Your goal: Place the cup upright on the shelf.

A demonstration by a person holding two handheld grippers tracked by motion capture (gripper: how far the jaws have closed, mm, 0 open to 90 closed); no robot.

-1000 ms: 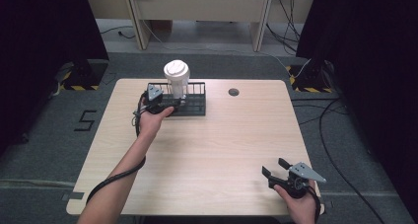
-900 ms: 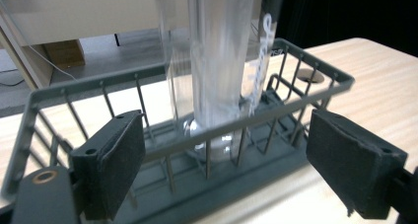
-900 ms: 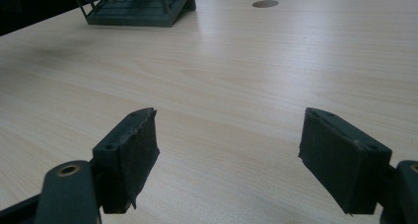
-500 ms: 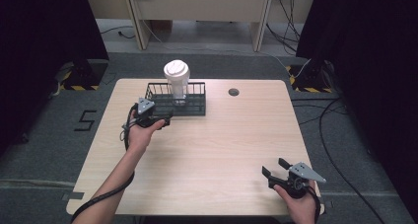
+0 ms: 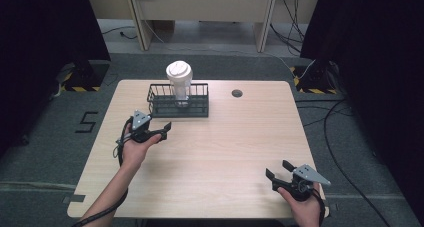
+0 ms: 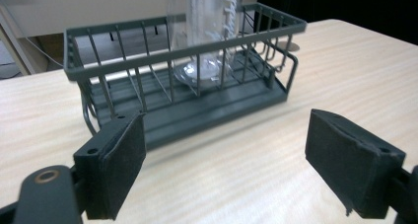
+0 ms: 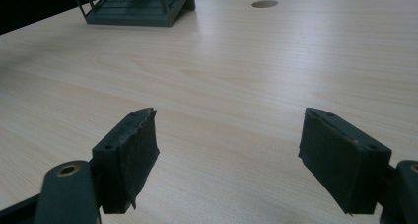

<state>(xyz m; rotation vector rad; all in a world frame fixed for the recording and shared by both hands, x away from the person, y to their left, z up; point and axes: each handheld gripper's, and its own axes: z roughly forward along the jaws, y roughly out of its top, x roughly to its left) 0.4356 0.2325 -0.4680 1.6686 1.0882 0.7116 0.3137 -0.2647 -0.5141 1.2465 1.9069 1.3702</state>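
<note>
The high view has the whole table (image 5: pixel 210 152) in frame: a dark wire basket (image 5: pixel 178 101) sits in the upper middle, with a clear cup (image 5: pixel 179 82) with a white lid standing upright inside it. The basket's long side runs left to right across the frame, and the cup's long axis is vertical. The lid can be seen from above, while the left gripper view gets in close and shows the cup's see-through bottom (image 6: pixel 199 68) resting on the basket floor behind the bars (image 6: pixel 162 61), top cut off by the frame edge.

The left tongs (image 5: pixel 159 130) sit just below the basket's lower left corner, jaws spread apart and empty, pointing toward the right of the frame. In their own view the basket is right ahead, near but not touching.

The right tongs (image 5: pixel 279 171) are in the lower right of the high view, well apart from the basket, jaws also wide apart with nothing in them. Their view has the basket's corner (image 7: pixel 135 7) at upper left, and 1 round hole (image 7: pixel 264 4) in the table at the top.
</note>
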